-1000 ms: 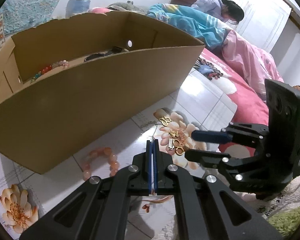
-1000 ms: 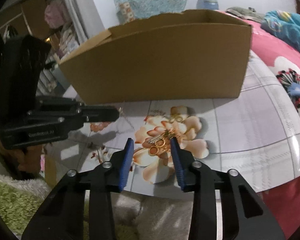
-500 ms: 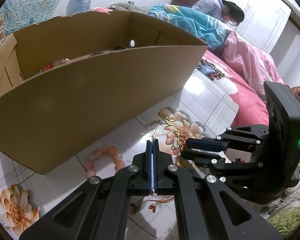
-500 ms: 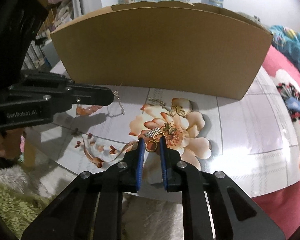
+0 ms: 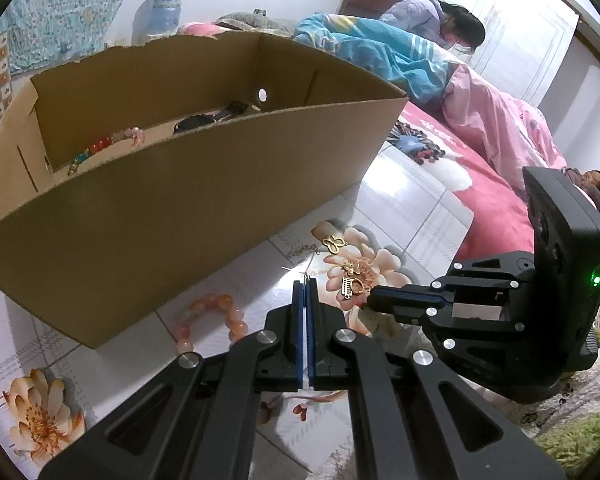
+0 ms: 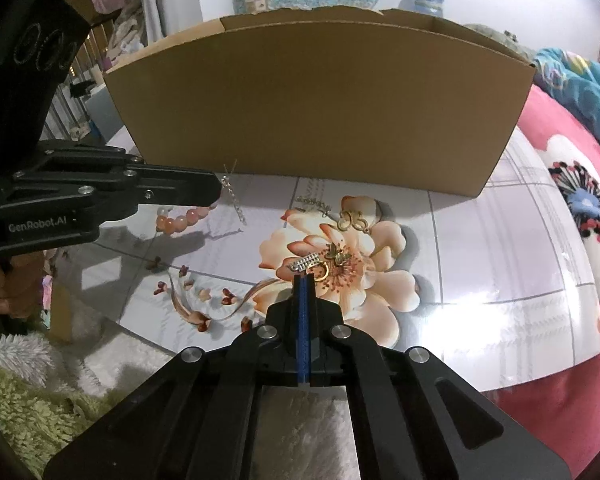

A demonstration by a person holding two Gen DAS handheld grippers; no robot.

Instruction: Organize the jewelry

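My left gripper is shut on a thin silver chain that hangs from its tip above the table. My right gripper is shut on a gold ring lying on the flower print, beside a silver charm and a gold butterfly charm. A gold looped pendant and a short chain lie nearer the cardboard box. A pink bead bracelet lies by the box. Bead bracelets and dark items lie inside the box.
The glossy flower-print table top ends at a rounded edge on the right, over a red bedspread. A person under blankets lies on the bed behind. A shaggy green and white rug lies below at left.
My right gripper has closed from open to fully shut at the gold ring. My left gripper stays shut on the chain and has risen slightly; the box interior shows more.
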